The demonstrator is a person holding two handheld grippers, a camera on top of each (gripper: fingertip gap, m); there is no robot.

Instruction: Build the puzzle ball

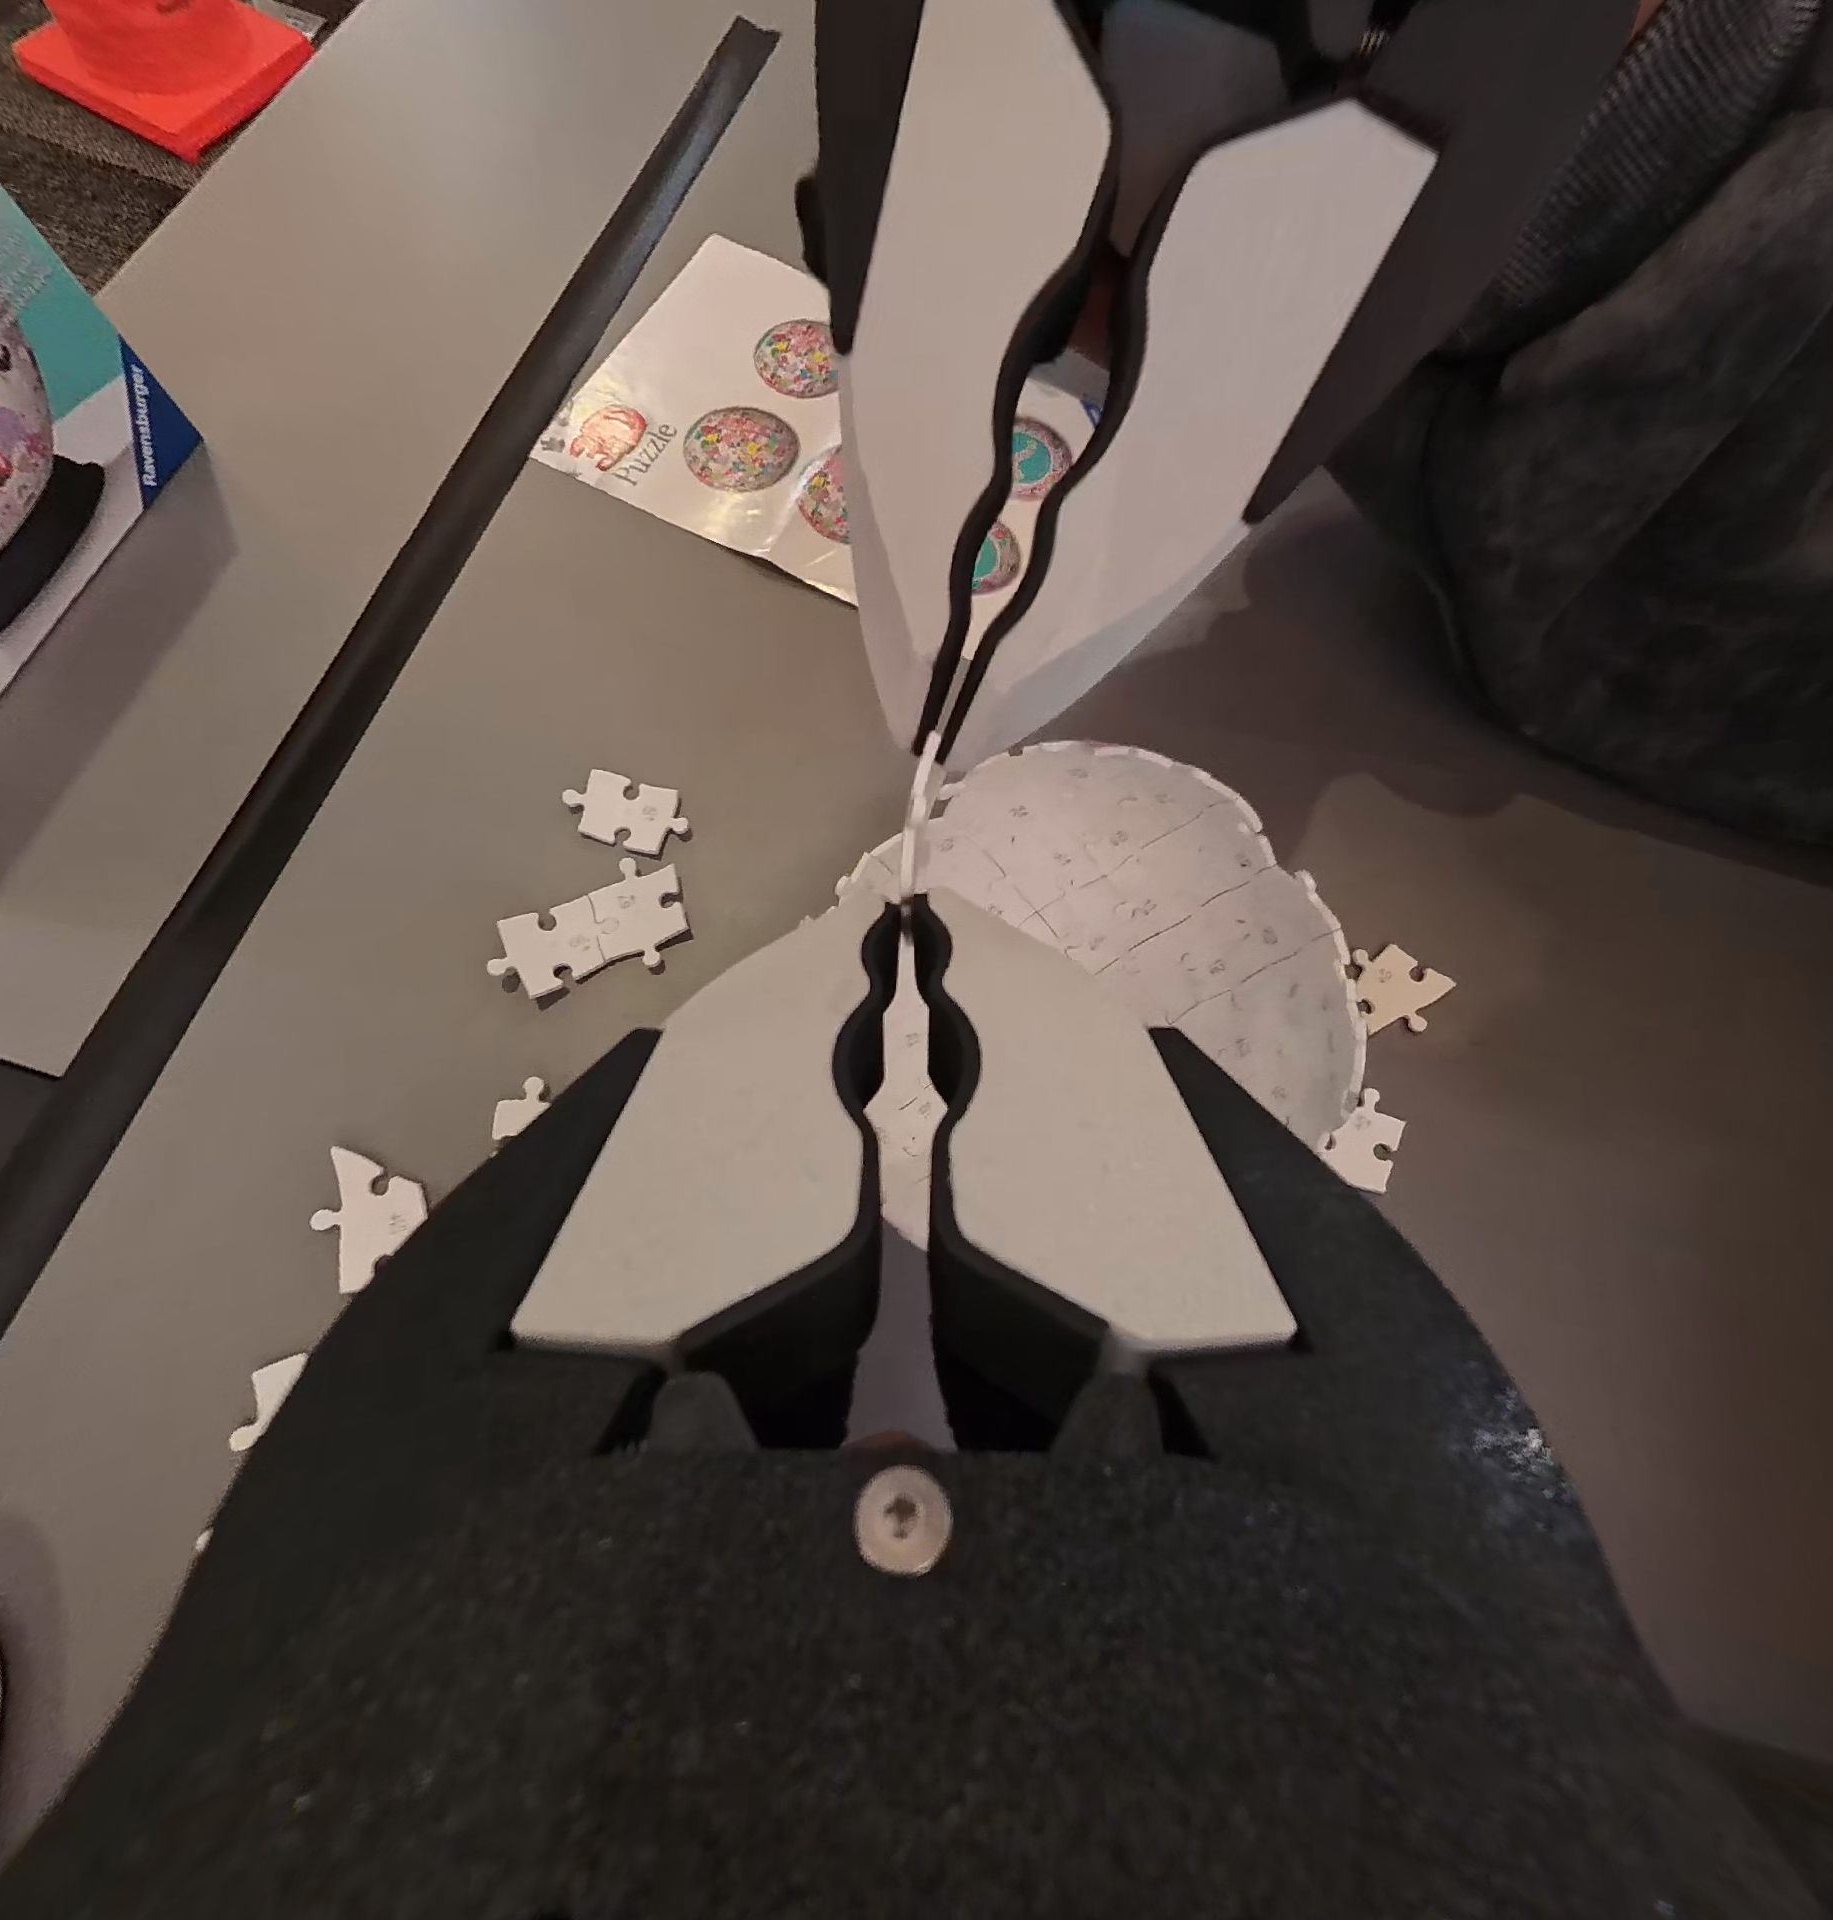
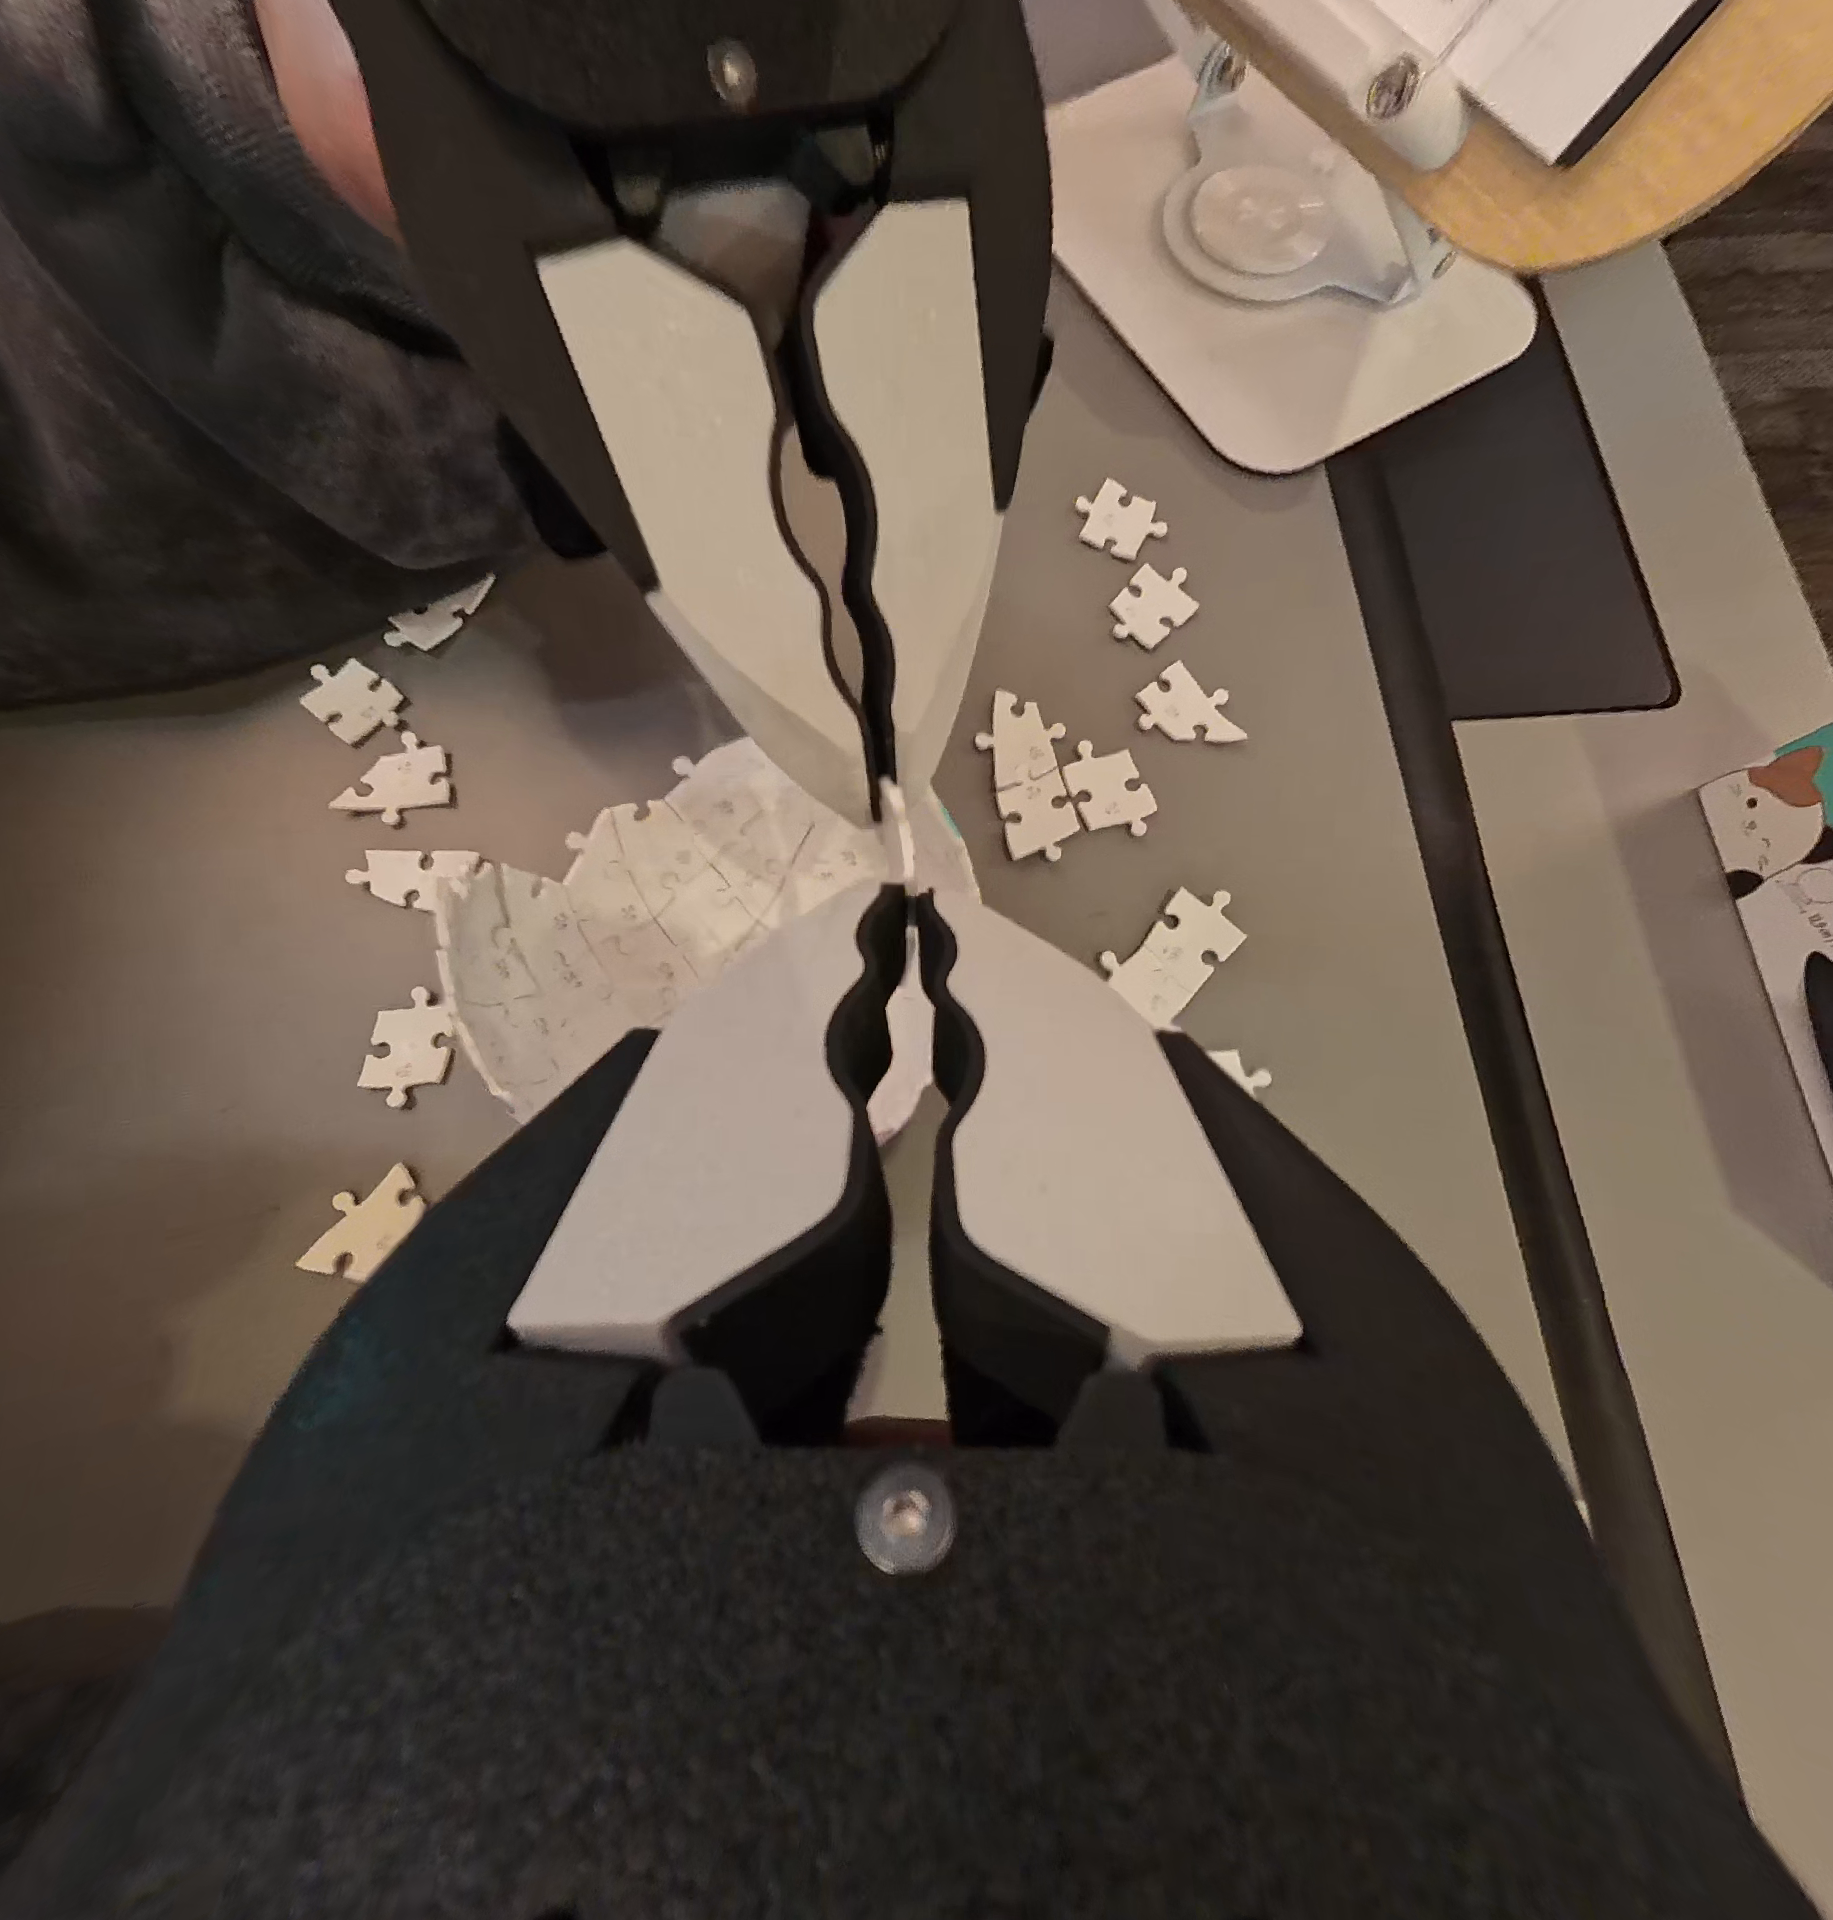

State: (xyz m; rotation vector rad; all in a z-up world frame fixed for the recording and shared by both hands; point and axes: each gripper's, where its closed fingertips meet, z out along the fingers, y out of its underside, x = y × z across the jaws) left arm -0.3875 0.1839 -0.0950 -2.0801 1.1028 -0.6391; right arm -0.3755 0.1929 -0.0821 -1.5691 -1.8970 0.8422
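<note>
A half-built puzzle ball shell (image 1: 1151, 914), white inside up, lies on the grey table (image 1: 735, 707); it also shows in the right wrist view (image 2: 631, 925). A white puzzle piece (image 1: 920, 821), seen edge-on, stands over the shell's rim. My left gripper (image 1: 907, 914) is shut on its near end. My right gripper (image 1: 933, 743) comes in from the far side and is shut on its other end. In the right wrist view my right gripper (image 2: 907, 904) and my left gripper (image 2: 881, 800) pinch the same piece (image 2: 901, 847) tip to tip. I cannot tell whether the piece is locked into the shell.
Several loose white pieces (image 1: 626, 810) (image 2: 1151, 608) lie around the shell. An instruction sheet (image 1: 746, 416), the puzzle box (image 1: 50, 416) and a black strip across the table (image 1: 424, 623) lie beyond. A person's dark clothing (image 1: 1618, 520) and a white stand base (image 2: 1307, 312) border the area. The tips of both grippers are at nearly the same place.
</note>
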